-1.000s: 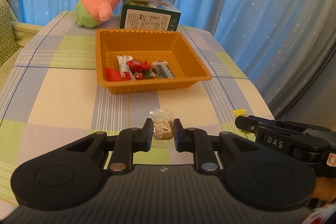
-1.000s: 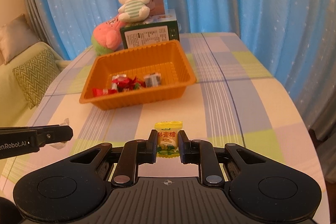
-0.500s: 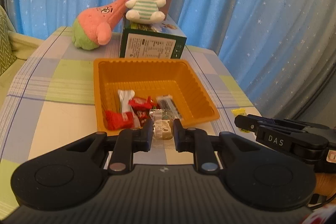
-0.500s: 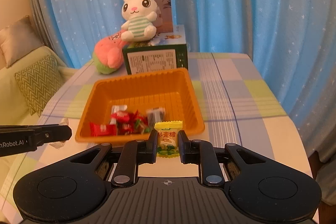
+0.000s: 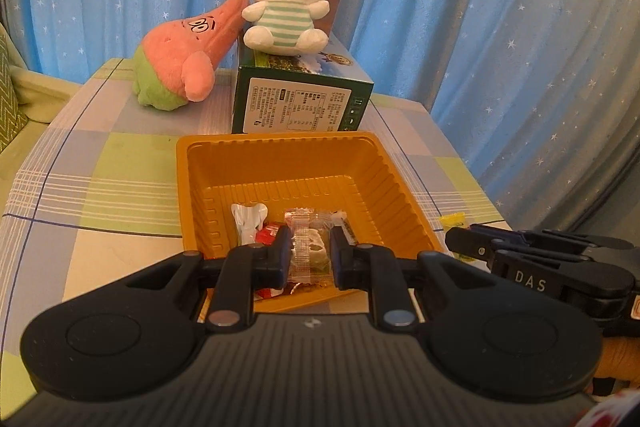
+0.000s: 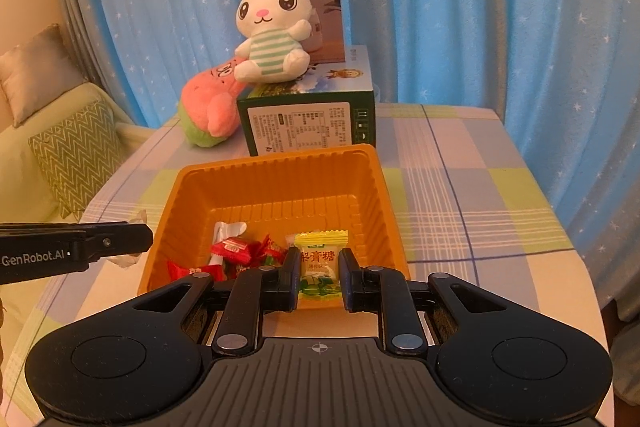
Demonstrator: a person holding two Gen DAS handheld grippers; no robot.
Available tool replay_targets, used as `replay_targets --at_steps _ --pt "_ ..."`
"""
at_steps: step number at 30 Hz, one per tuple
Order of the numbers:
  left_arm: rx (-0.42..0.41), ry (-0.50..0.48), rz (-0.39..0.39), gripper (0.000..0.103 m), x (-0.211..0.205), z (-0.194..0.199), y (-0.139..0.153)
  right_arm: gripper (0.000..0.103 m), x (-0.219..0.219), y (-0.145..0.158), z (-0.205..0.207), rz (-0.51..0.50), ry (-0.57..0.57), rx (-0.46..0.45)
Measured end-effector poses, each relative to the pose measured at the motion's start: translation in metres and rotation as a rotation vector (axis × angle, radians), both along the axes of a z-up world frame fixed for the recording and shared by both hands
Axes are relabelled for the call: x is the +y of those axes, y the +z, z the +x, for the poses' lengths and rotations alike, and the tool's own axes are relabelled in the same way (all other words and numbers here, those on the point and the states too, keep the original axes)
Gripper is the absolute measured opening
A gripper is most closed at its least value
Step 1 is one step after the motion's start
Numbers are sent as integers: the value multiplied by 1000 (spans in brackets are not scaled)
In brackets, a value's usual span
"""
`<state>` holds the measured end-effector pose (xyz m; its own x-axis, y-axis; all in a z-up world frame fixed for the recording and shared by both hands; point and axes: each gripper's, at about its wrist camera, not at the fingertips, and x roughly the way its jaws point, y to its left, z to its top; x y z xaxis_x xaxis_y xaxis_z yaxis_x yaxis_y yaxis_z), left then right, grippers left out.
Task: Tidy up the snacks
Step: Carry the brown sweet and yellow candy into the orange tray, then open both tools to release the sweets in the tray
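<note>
Both wrist views near, sharing orange tray [image 5: 280,151].

Both grippers are built of matte black plastic. On the left gripper [image 5: 310,259], 2 silver pivot pins, a ribbed housing and side lettering "GenRobot.AI" are seen. On the right gripper [image 6: 320,277], "DAS" is printed.

The left gripper [image 5: 310,254] hides the orange tray's [image 5: 404,187] near rim.
</note>
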<state>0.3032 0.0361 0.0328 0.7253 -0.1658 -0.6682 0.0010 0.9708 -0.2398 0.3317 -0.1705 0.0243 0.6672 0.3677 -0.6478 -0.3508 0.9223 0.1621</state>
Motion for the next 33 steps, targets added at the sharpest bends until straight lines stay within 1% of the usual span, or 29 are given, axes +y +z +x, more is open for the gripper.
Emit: replay_targets --at_steps 14,25,26,28,33 --pt "44 22 35 18 23 48 -18 20 6 -2 53 35 -23 29" --pt "63 36 48 18 26 65 -34 20 8 -14 63 38 -24 46" --pt "64 44 50 21 27 66 -36 20 8 -15 63 37 -24 48" --pt "70 53 34 32 31 67 -39 20 9 -16 64 37 -24 51" --pt "67 47 40 32 34 63 -40 20 9 -17 64 36 -24 51"
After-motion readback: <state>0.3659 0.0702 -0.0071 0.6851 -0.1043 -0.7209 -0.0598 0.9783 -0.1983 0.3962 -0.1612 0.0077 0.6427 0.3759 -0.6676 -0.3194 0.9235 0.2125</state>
